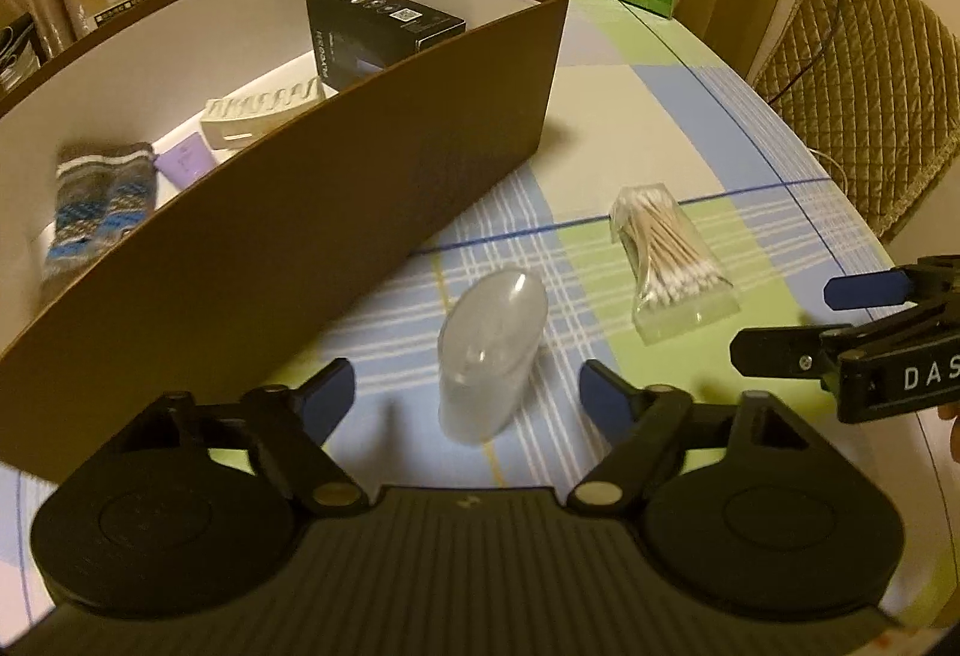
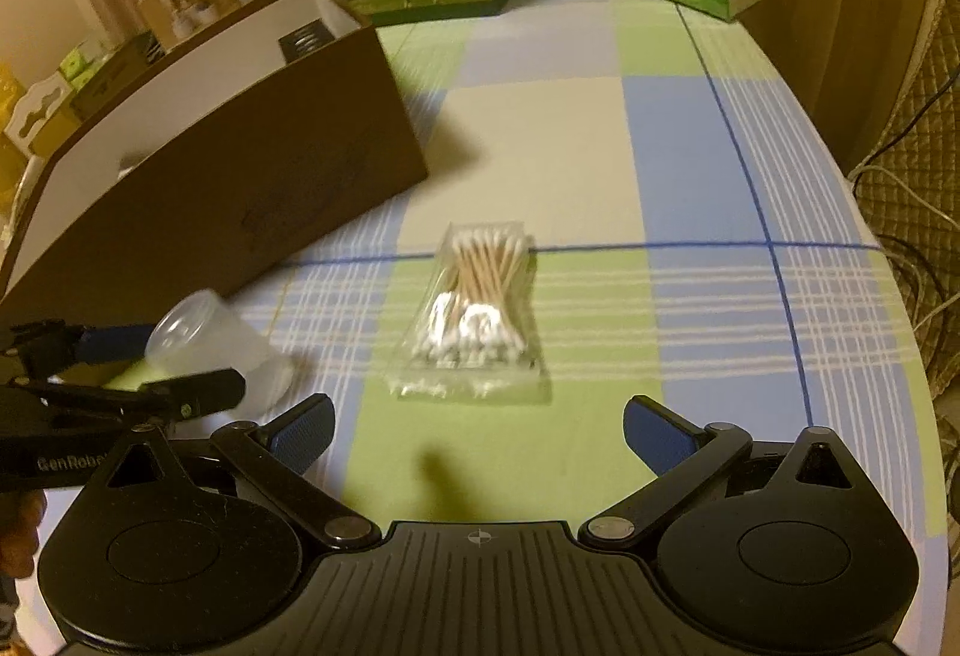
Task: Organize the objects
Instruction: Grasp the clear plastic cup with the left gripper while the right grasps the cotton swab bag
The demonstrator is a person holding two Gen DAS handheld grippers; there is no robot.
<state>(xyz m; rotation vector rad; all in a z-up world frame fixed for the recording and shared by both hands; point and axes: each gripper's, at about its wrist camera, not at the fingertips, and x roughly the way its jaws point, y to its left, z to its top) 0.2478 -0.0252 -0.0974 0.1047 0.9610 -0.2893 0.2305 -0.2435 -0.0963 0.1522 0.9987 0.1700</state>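
The clear plastic cup (image 1: 492, 350) and the bag of cotton swabs (image 1: 669, 260) lie on the tabletop (image 1: 630, 104) outside the brown box (image 1: 336, 200), which holds several items; left tool (image 1: 468, 398) brackets the cup untouched, right tool (image 2: 480, 428) gapes empty.

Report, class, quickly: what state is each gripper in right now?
Left gripper: open, jaws either side of the clear plastic cup, not pressing it.
Right gripper: open, empty, facing the cotton swab packet.
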